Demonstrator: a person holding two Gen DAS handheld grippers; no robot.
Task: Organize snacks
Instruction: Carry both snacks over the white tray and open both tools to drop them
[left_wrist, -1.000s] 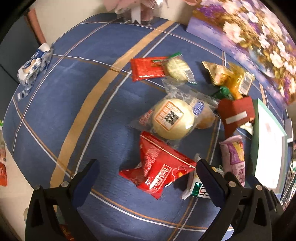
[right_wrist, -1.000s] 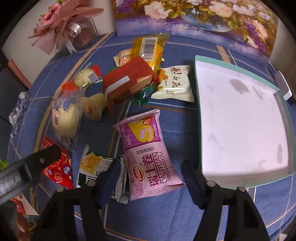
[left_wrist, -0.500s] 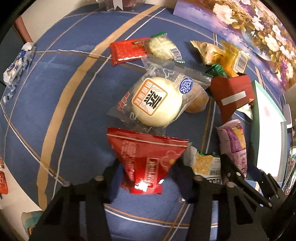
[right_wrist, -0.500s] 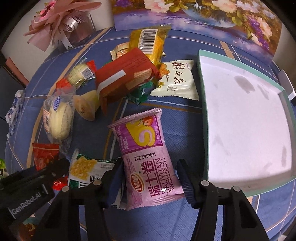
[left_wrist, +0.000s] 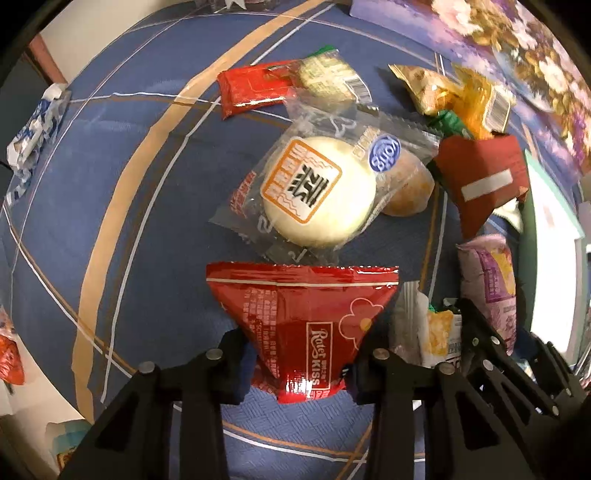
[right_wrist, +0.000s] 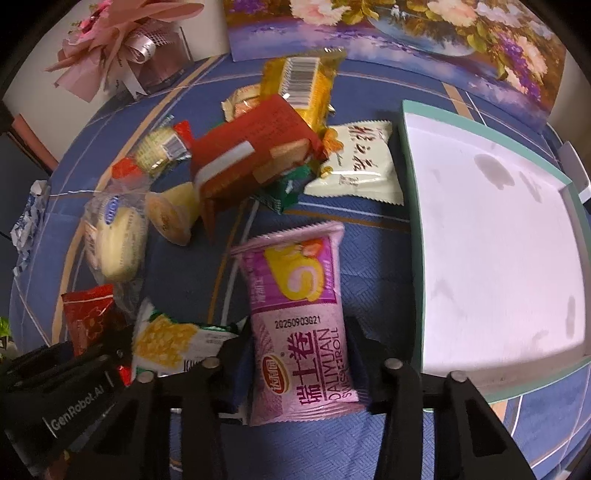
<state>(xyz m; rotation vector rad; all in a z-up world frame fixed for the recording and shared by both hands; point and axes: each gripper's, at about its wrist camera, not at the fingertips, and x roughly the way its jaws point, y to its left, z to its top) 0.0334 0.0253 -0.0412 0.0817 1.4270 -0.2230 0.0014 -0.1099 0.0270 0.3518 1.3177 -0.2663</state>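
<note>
- Progress is at the very start, we judge: the white tray (right_wrist: 491, 236) with the teal rim lies bare on the right of the bench (left_wrist: 122, 206), and every snack is outside it.
- We have our left gripper (left_wrist: 301, 363) with its fingers closed on the near end of the red packet (left_wrist: 303, 314).
- Our right gripper (right_wrist: 301, 373) has its fingers pinching the near end of the purple Swiss roll bag (right_wrist: 299, 317), just left of the tray.
- Left to sort: the wrapped white bun (left_wrist: 317, 190), the red box (right_wrist: 251, 155), the yellow packet (right_wrist: 301, 86), the pale packet (right_wrist: 356, 164), the corn packet (right_wrist: 166, 343) and others.
- The corn packet lies between our grippers, close to both; a careless lift could drag it.
- A pink bouquet (right_wrist: 122, 44) and a flower painting (right_wrist: 406, 22) stand at the far edge.
</note>
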